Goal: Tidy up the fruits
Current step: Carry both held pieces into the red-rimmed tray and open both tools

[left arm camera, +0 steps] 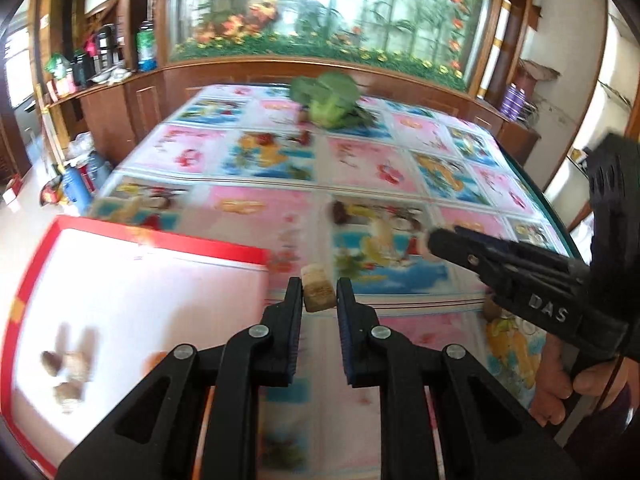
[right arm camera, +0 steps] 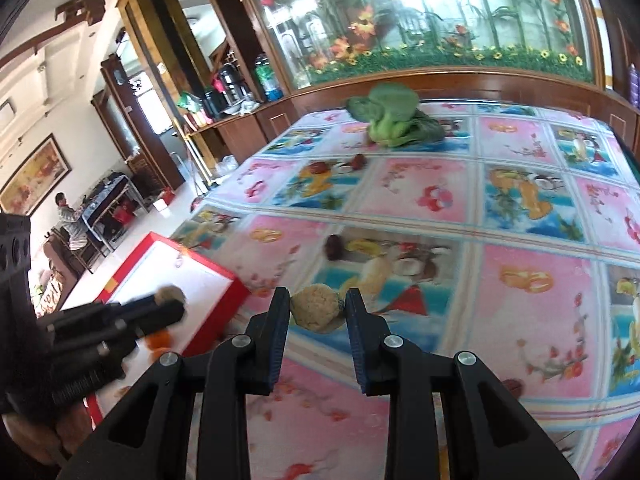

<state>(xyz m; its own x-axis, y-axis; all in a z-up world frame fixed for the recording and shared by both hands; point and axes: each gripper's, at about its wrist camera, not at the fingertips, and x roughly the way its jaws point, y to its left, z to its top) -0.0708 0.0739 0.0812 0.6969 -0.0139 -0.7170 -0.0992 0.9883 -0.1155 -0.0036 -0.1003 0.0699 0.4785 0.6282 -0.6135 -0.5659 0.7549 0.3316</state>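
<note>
Beside the red box (right arm camera: 216,300): right gripper (right arm camera: 318,312) clamping a walnut (right arm camera: 317,308), left gripper (left arm camera: 319,300) clamping another nut (left arm camera: 318,293); next, carrying both over the box.

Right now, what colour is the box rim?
Red box rim, clearest in the left wrist view.

Patterned table (right arm camera: 520,280) with greens (right arm camera: 394,122), box (left arm camera: 160,240)

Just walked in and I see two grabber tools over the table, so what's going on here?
A person is sorting small fruits into a red-rimmed box at the table's left edge. The left gripper holds a small tan piece beside the box; the right gripper grips a rounder tan piece above the tablecloth. A few pieces already lie in the box. Leafy greens and dark red fruits remain on the table.
</note>
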